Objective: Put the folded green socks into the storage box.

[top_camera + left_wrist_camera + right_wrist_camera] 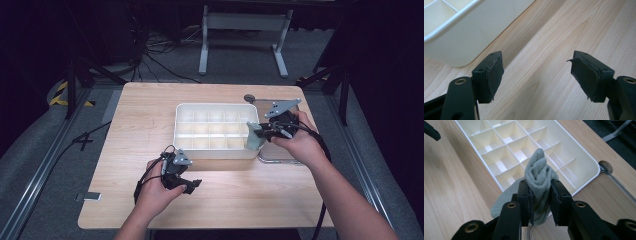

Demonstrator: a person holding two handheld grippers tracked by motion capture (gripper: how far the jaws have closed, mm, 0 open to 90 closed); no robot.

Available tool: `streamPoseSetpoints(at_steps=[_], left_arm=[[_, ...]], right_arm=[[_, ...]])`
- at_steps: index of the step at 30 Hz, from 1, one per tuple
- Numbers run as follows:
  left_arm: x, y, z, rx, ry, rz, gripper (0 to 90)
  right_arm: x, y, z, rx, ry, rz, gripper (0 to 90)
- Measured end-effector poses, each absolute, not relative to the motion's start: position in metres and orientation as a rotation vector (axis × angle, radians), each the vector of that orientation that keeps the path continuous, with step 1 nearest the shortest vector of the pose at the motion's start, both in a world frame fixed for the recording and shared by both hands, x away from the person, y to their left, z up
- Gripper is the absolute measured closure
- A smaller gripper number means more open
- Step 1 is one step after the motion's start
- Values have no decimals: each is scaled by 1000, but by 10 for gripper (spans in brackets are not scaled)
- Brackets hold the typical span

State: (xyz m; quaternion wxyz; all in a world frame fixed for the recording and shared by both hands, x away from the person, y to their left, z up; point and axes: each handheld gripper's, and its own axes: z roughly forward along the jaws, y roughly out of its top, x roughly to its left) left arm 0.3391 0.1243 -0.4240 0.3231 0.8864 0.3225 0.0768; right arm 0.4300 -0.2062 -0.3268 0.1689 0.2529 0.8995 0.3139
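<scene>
Grey-green sock [537, 173], white divided tray [182, 112], pale wood-grain table [140, 115]

Counter: light wooden counter [140, 120] with rounded corners, pale grain running across.
Middle: white plastic divided organiser tray [216, 151] resting on the counter, its grid of compartments open upward.
Right edge: clear shallow rectangular tray with a metal rim [280, 160] lying just beside the white tray.
Front: bare wood.
</scene>
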Motion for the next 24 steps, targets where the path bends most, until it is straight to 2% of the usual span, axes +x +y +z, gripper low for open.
streamPoseSetpoints(at_steps=[9,24], left_arm=[[339,127,-423,2324,856,198,268],[337,132,-424,2316,873,206,267]], right_arm=[[446,-205,-326,624,2533,828,717],[462,-192,-360,607,2558,745,710]])
